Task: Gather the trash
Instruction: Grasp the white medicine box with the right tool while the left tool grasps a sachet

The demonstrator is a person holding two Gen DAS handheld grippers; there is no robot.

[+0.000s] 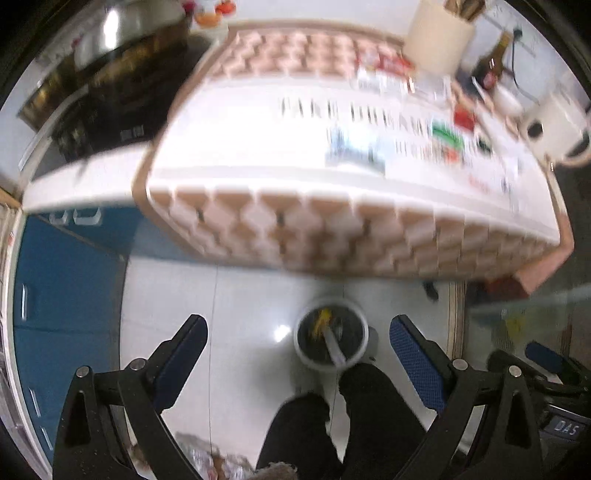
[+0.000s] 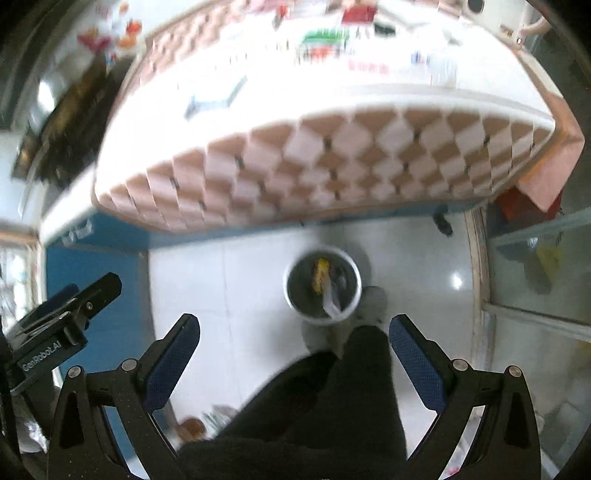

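Observation:
A small round white-rimmed trash bin (image 1: 331, 335) (image 2: 322, 286) stands on the pale tiled floor below the table edge. It holds a yellow wrapper (image 1: 320, 320) (image 2: 320, 274) and a white tube-like piece (image 1: 334, 349) (image 2: 331, 302). My left gripper (image 1: 298, 345) hangs open above the floor, with the bin between and beyond its fingers. The right gripper (image 2: 294, 341) is open too, empty, above the bin's near side. On the table lie blurred packets, a green one (image 1: 448, 134) (image 2: 324, 37) and a red one (image 1: 464, 117) (image 2: 358, 14).
The table (image 1: 332, 236) (image 2: 332, 177) has a pink-and-white checked cloth overhanging the bin. A person's dark trouser legs (image 1: 376, 406) (image 2: 332, 398) stand close behind the bin. A blue cabinet (image 1: 62, 280) is at left, a glass door (image 2: 535, 295) at right. A cream container (image 1: 437, 37) and dark bottle (image 1: 491, 66) stand at the table's back.

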